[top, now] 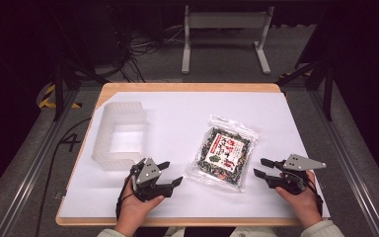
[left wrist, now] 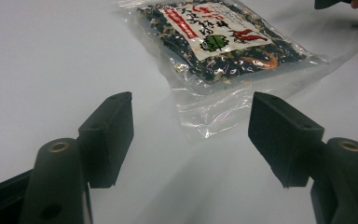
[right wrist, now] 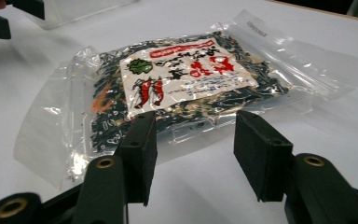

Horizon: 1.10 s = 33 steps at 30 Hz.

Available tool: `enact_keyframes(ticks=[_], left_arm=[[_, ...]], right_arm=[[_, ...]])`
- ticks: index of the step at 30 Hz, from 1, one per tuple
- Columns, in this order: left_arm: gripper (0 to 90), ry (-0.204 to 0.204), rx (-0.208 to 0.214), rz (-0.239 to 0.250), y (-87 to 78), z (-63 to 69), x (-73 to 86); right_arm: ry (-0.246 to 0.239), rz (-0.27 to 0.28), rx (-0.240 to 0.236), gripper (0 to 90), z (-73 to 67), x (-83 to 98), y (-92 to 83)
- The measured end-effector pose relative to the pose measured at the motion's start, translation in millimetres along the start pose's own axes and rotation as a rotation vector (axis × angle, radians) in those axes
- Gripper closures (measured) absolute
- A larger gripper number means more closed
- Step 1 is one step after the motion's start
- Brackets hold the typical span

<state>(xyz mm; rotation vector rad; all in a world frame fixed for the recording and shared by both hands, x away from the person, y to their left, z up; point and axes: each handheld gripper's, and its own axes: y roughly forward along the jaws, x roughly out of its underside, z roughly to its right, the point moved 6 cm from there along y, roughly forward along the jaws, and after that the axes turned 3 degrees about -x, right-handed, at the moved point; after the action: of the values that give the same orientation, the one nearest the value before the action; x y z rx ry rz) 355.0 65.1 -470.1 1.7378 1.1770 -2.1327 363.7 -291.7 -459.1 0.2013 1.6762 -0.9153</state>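
Observation:
A clear plastic bag of dark dried food with a white, red and green label lies flat on the white table top, right of centre. My left gripper rests open just left of the bag's near corner; in the left gripper view its jaws stand wide apart, with the bag a little ahead of them. My right gripper is open just right of the bag. Its jaws point at the bag's edge in the right gripper view, and nothing is between them.
A translucent white open box stands at the left of the table, behind my left gripper. The table's wooden rim borders the white sheet. Beyond it are a dark floor, cables and a white stand.

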Motion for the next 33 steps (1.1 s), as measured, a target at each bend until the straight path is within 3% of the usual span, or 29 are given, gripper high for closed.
enact_keyframes(ticks=[6, 11, 13, 17, 22, 33], left_arm=[[28.8, 0.000, -0.041, -0.018, -0.7, 1.7, -0.2], [28.7, 0.014, -0.041, -0.019, -0.7, 2.6, -0.2], [28.4, 0.002, -0.044, -0.019, -0.8, 1.3, -0.1], [28.6, 0.004, -0.076, 0.002, -3.9, 0.6, -2.7], [28.6, 0.004, -0.075, -0.003, -4.9, 0.5, -1.9], [28.5, 0.010, -0.070, -0.015, -2.3, 1.0, -1.1]], right_arm=[[0.010, 0.026, -0.024, 46.8, 4.9, -12.8, -0.5], [0.016, 0.042, -0.031, 46.0, 8.4, -21.0, -1.4], [0.018, 0.041, -0.036, 45.6, 8.7, -23.3, -1.1], [0.018, 0.059, -0.045, 44.2, 12.4, -39.1, 0.5], [0.032, 0.092, -0.049, 42.8, 17.6, -59.4, 2.5], [0.047, 0.100, -0.033, 35.5, 36.5, -85.0, 5.8]])
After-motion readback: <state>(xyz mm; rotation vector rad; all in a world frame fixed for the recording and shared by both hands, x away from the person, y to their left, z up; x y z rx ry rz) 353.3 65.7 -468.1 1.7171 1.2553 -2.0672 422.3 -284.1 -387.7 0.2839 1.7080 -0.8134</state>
